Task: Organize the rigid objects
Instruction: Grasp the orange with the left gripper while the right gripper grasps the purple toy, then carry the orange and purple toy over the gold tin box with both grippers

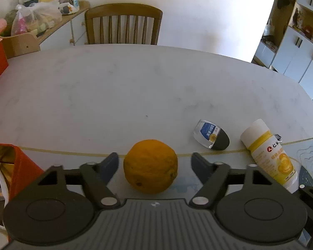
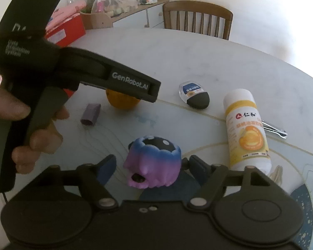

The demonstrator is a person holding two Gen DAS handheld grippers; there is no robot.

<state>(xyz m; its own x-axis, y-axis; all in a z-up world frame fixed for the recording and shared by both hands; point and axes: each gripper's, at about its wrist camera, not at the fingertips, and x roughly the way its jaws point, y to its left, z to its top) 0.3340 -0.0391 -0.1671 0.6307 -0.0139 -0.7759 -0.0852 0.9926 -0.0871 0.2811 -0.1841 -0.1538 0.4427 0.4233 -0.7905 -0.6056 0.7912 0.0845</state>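
An orange (image 1: 150,166) sits on the table between the open fingers of my left gripper (image 1: 154,161), with a gap on each side. It also shows in the right wrist view (image 2: 123,102), partly hidden by the left gripper's body (image 2: 106,77). A purple and blue toy (image 2: 153,161) lies between the open fingers of my right gripper (image 2: 151,166); the right finger is close to it. A white and yellow bottle (image 1: 270,156) (image 2: 247,129) and a small clear bottle with a black cap (image 1: 211,135) (image 2: 195,94) lie on their sides.
A small grey-purple block (image 2: 91,114) and metal nail clippers (image 2: 275,130) lie on the white table (image 1: 114,95). A red box (image 1: 21,166) stands at the left. A wooden chair (image 1: 123,24) is behind the table, with a cluttered sideboard (image 1: 52,23) beside it.
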